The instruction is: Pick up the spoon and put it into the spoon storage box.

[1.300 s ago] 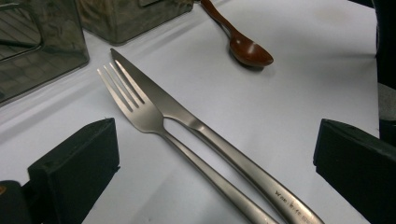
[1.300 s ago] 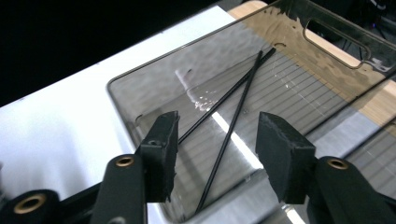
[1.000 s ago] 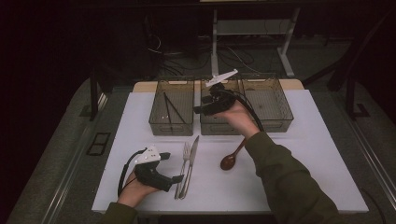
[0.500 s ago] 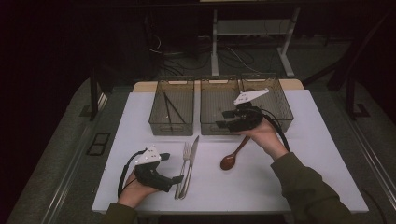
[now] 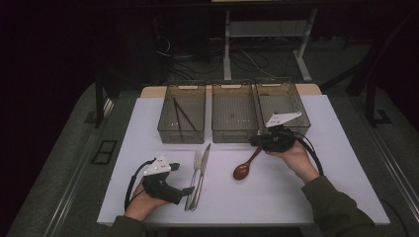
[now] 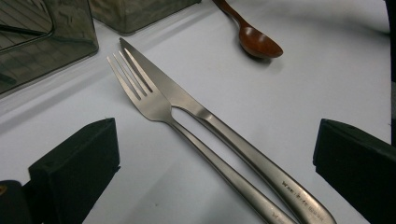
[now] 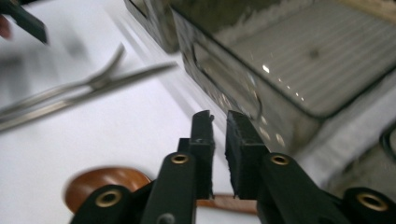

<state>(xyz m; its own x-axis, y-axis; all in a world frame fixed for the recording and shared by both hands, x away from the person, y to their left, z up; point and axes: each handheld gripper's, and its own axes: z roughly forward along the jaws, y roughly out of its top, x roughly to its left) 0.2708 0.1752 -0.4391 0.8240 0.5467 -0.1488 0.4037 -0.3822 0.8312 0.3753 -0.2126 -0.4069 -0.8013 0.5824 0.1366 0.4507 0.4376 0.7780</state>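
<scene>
Wooden spoon lies on the counter before the middle bin; the right claw, nearly closed and empty, hovers over its handle. Next, I judge, comes opening to grasp. Left claw rests wide beside fork and knife.

White tabletop sheet. Three smoky grey translucent bins, ribbed floors. Matte silver steel fork and knife. Glossy reddish-brown wooden spoon. Black gripper jaws, brass-coloured rivets.
</scene>
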